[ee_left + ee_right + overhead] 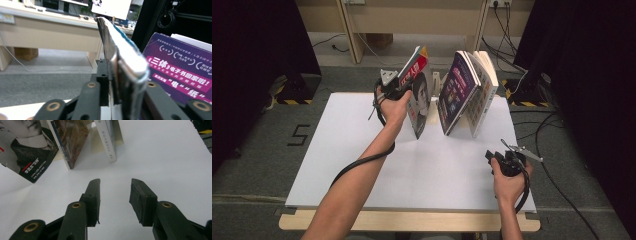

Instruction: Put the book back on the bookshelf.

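Observation:
A book with a portrait cover and a red top (419,100) stands tilted on the white board (352,150). My left gripper (408,82) reaches around its upper edge. In the left gripper view that book (125,50) sits edge-on between the jaws of the left gripper (126,72), with a thin dark gap at the left pad, so the jaws stand open. My right gripper (498,157) rests near the board's front right, and in its own view the right gripper (115,187) is open with nothing between its jaws. The portrait book (27,152) lies far ahead of it.
A purple book (457,92) and a white book (484,85) lean together right of the portrait book, against a pale bookend (435,80). A wooden desk and cables lie beyond the board. Black curtains flank both sides.

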`<state>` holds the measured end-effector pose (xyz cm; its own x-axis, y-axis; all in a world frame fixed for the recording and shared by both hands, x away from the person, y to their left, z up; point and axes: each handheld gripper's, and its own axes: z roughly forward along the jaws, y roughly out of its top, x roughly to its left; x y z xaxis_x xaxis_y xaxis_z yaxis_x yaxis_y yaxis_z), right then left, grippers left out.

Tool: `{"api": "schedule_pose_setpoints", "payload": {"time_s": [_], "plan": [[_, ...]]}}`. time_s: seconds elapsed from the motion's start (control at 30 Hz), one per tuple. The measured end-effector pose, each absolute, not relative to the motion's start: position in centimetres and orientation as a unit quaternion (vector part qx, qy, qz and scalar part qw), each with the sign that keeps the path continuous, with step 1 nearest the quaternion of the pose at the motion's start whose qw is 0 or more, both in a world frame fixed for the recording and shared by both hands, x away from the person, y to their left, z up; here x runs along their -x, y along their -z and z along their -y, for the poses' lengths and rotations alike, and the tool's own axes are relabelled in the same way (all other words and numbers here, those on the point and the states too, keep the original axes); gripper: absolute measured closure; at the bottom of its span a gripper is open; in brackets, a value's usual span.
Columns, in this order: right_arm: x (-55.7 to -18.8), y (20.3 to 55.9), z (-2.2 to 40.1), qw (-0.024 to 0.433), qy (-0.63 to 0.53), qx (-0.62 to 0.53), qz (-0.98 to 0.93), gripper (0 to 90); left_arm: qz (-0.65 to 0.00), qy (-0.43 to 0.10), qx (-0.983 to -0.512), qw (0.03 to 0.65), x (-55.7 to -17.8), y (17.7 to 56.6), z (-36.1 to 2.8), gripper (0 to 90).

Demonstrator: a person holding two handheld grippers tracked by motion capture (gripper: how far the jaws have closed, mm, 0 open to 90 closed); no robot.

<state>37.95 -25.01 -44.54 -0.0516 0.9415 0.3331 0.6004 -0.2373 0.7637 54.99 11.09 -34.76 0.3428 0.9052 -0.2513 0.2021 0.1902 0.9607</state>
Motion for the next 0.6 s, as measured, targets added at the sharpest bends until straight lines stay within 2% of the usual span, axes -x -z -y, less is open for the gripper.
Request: {"api": "schedule_pose_setpoints", "payload": {"time_s": [0.33, 0.6], "plan": [[-37.78, 44.5, 25.36, 0.204, -0.429, -0.661, -0.581, 60.6, -0.498, -0.281, -0.561, 0.599, -54.16, 34.84, -11.56, 55.5], [-37.82, 44.57, 25.13, 0.203, -0.427, -0.66, -0.584, 60.6, -0.506, -0.262, -0.564, 0.597, -54.04, 35.26, -11.87, 50.9]]}}
